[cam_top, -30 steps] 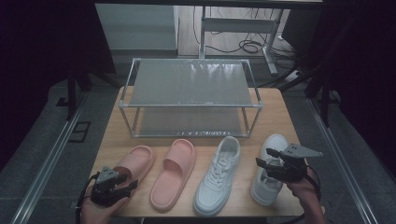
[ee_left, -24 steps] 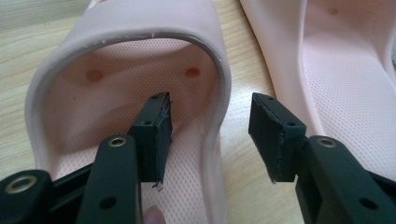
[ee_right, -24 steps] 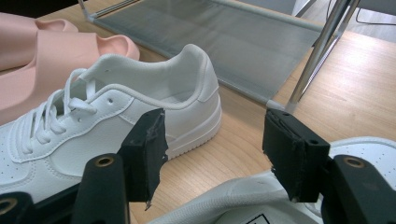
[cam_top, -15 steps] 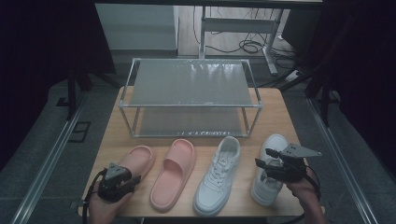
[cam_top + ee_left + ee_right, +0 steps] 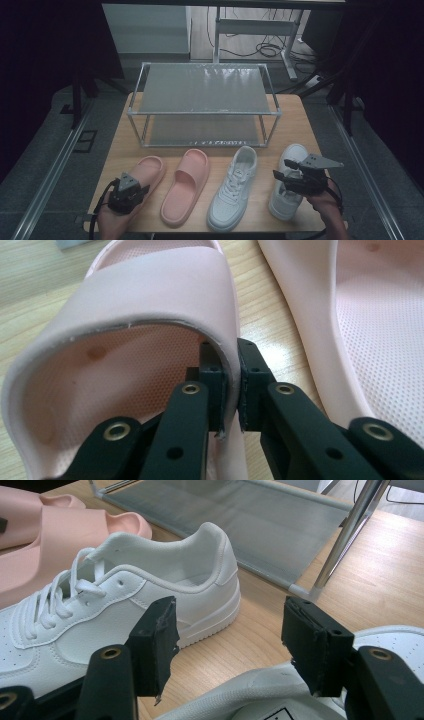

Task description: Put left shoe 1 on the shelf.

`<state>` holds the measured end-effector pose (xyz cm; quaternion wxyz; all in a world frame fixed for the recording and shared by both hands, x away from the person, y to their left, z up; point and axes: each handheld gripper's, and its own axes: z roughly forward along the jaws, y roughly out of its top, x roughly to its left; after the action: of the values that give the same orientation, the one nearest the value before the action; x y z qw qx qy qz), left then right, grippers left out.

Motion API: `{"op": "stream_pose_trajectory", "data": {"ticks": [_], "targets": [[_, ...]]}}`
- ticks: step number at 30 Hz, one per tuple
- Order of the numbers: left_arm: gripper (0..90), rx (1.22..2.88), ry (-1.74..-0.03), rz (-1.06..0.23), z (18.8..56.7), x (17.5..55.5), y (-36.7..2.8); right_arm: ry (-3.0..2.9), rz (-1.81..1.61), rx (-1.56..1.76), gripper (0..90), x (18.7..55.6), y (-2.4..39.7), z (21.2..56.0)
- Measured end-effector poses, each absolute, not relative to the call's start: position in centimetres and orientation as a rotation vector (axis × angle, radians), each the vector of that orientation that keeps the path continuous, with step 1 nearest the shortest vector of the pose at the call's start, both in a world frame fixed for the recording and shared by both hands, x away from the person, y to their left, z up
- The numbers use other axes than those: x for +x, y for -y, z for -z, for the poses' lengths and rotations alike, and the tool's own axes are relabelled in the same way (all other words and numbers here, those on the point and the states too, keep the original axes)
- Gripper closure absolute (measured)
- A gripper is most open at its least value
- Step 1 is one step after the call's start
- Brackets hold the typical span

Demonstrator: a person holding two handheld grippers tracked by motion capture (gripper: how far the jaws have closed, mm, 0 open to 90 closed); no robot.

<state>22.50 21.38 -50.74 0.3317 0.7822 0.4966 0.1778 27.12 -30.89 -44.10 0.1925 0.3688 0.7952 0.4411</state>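
On the wooden worktop [image 5: 120, 150], the left gripper [image 5: 230, 385] has its jaws clamped on the strap edge of the outer pink slide [image 5: 150, 305] (its mate [image 5: 186, 184] lies alongside), while the right gripper [image 5: 227, 647] hovers, jaws apart, over the right-hand white sneaker [image 5: 287, 187], in front of a two-tier rack [image 5: 202, 90].

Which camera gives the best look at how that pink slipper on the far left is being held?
The left gripper view: the left gripper is shut on the left pink slipper's strap, seen close. The high view shows the slipper whole, its grip hidden. The right gripper view catches a pink corner.
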Motion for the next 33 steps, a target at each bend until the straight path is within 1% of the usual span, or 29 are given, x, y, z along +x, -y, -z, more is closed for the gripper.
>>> {"op": "stream_pose_trajectory", "data": {"ticks": [9,16,20,21,32,33], "targets": [[84.8,1.993,-1.278,-0.477,49.1,22.4,-21.9,-2.231,-1.236,1.036,39.6,27.1,30.9,44.1],[84.7,1.974,-1.260,-0.504,47.5,23.5,-22.0,-2.231,-1.236,1.036,39.6,27.1,30.9,44.0],[84.7,1.978,-1.237,-0.484,47.1,24.9,-21.6,-2.231,-1.236,1.035,39.7,27.1,30.9,44.1],[84.7,1.980,-1.228,-0.479,47.0,25.9,-21.2,-2.234,-1.235,1.032,39.6,27.1,30.9,44.1],[84.7,2.028,-1.177,-0.476,46.5,29.0,-18.8,-2.232,-1.235,1.037,39.6,27.2,30.9,44.1],[84.7,2.037,-1.172,-0.469,46.4,29.8,-18.3,-2.233,-1.235,1.036,39.6,27.2,30.9,44.1]]}}
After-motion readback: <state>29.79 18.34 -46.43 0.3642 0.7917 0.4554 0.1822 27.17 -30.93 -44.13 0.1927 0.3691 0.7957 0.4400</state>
